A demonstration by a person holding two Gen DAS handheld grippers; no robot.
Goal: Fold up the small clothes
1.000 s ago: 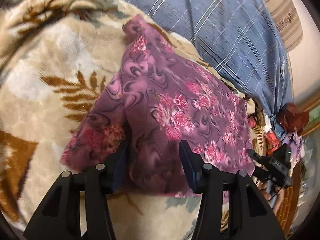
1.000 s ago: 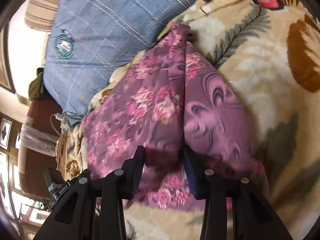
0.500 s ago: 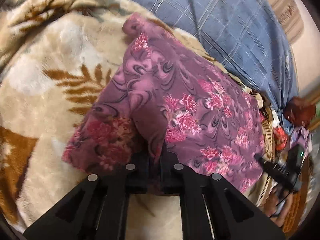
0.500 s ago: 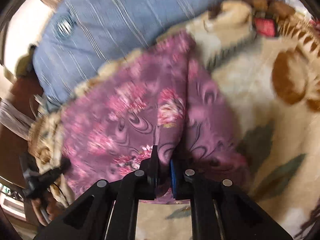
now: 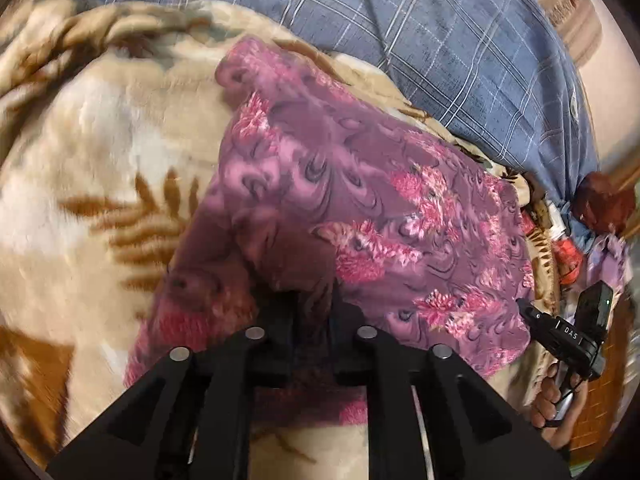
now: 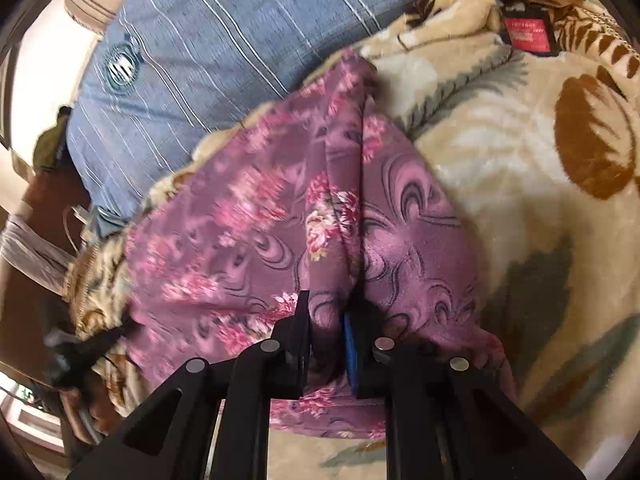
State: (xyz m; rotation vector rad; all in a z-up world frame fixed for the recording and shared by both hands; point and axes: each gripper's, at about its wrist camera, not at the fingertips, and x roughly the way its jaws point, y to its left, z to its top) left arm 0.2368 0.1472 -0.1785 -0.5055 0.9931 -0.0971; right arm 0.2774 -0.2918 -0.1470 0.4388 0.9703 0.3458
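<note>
A small purple garment with pink flowers [image 5: 360, 208] lies on a cream and brown leaf-patterned blanket [image 5: 92, 184]. My left gripper [image 5: 314, 312] is shut on a pinched fold at the garment's near edge. In the right wrist view the same garment [image 6: 248, 232] runs away from me, with a raised ridge of cloth down its middle. My right gripper [image 6: 326, 320] is shut on the near end of that ridge. The other gripper shows at the right edge of the left wrist view [image 5: 568, 336] and at the left edge of the right wrist view [image 6: 76, 352].
A blue plaid pillow [image 5: 440, 32] lies just behind the garment; it also shows in the right wrist view [image 6: 192, 52]. A red tag [image 6: 526, 34] sits on the blanket at the far right. Dark furniture [image 6: 36, 248] stands past the bed's edge.
Both grippers were open around the garment's near edge a second ago and have closed on it. The pinched cloth now stands up in a ridge and both views have shifted slightly.
</note>
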